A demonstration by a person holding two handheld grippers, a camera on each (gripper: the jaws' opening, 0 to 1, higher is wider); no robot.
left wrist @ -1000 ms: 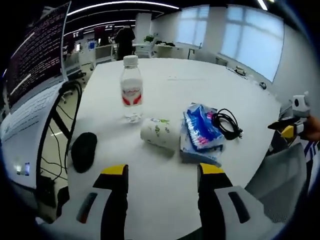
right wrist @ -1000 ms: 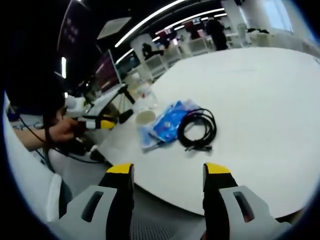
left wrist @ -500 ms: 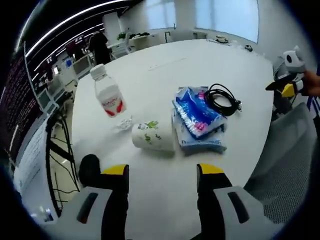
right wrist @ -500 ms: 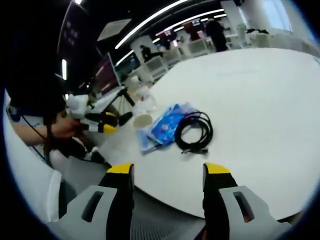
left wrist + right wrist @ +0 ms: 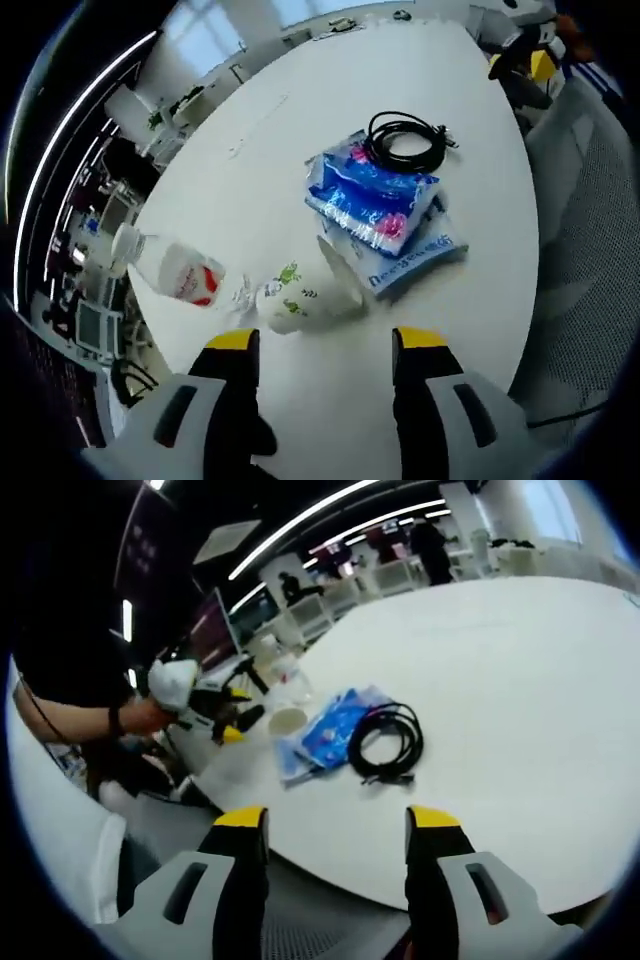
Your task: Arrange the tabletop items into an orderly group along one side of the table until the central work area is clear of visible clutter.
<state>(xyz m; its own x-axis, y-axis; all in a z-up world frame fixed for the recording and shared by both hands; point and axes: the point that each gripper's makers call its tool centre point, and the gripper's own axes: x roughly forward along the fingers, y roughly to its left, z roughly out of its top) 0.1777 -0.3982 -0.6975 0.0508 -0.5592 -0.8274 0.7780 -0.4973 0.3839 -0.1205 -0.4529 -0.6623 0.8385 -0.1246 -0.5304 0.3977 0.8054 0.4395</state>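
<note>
Left gripper view: camera had tilted since earlier. The left gripper (image 5: 325, 350) hung open over the white table (image 5: 250, 140), just short of the paper cup with green print (image 5: 300, 300) lying on its side. Clear plastic bottle with red label (image 5: 170, 272) lay tipped beside it. Blue tissue packs (image 5: 385, 215) touched the coiled black cable (image 5: 405, 140); pack lettering unreadable.

Right gripper view: right gripper (image 5: 335, 830) open, empty, off the table edge; scene barely changed.

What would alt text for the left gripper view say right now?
The left gripper, jaws open, hangs above a white paper cup with green print lying on its side on the round white table. Beyond lie blue plastic packets, a coiled black cable and a toppled clear water bottle.
</note>
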